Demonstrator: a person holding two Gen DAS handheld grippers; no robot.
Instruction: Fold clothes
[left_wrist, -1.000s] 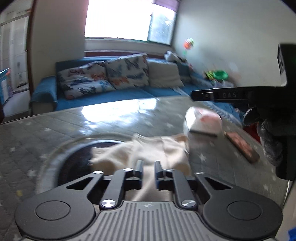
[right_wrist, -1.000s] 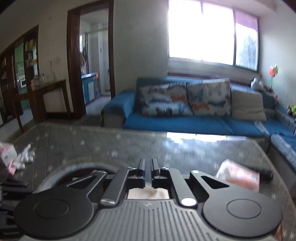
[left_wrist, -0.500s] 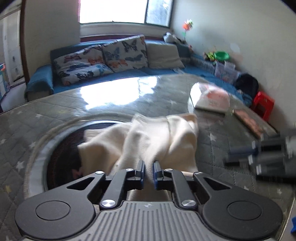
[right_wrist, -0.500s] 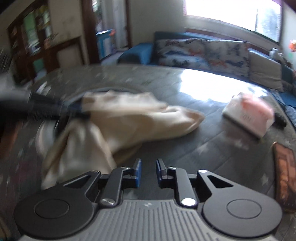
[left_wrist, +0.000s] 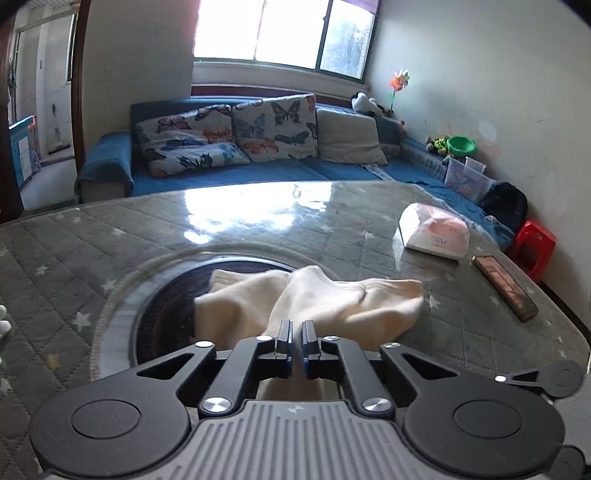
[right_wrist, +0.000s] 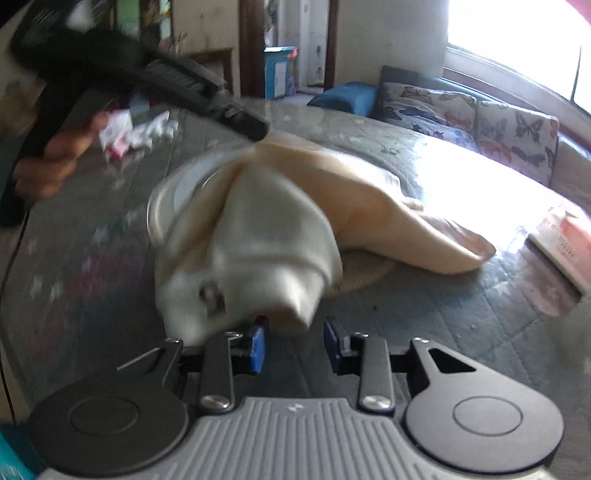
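Cream garment (left_wrist: 343, 302), grey star-quilted table cover (left_wrist: 74, 258), blue sofa (left_wrist: 295, 170), butterfly-print cushions (left_wrist: 273, 127).

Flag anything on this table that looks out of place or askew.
The cream garment lies bunched in a heap, partly draped over the round glass inset rather than spread flat. The left gripper is shut on a fold of it. Crumpled tissues lie scattered near the far edge.

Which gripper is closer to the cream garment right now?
Left. The left gripper is shut on the cream garment. The right gripper, jaws opening, sits just short of its near edge with nothing between them.
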